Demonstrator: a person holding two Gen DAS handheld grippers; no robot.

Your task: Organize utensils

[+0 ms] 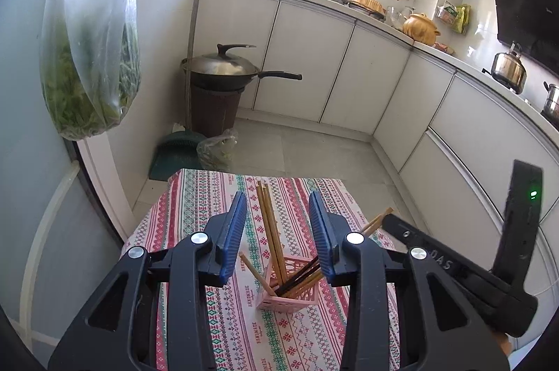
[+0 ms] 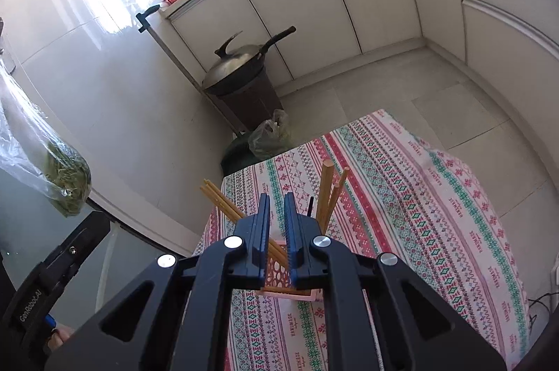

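Observation:
A pink perforated utensil holder (image 1: 288, 296) stands on the patterned tablecloth (image 1: 195, 217) and holds several wooden chopsticks (image 1: 269, 231) and one black one. My left gripper (image 1: 277, 224) hovers above the holder, jaws wide open and empty. The right gripper's body (image 1: 454, 266) shows at the right of that view. In the right wrist view my right gripper (image 2: 277, 224) is just above the holder (image 2: 279, 276), jaws almost closed with a narrow gap and nothing between them. Chopsticks (image 2: 223, 203) lean out to the left and others (image 2: 330, 193) to the right.
The small table (image 2: 436, 196) stands on a tiled kitchen floor. A wok with a lid (image 1: 223, 67) sits on a brown bin by white cabinets. A dustpan (image 1: 174, 154) and a bag lie behind the table. A bag of greens (image 1: 91, 56) hangs at left.

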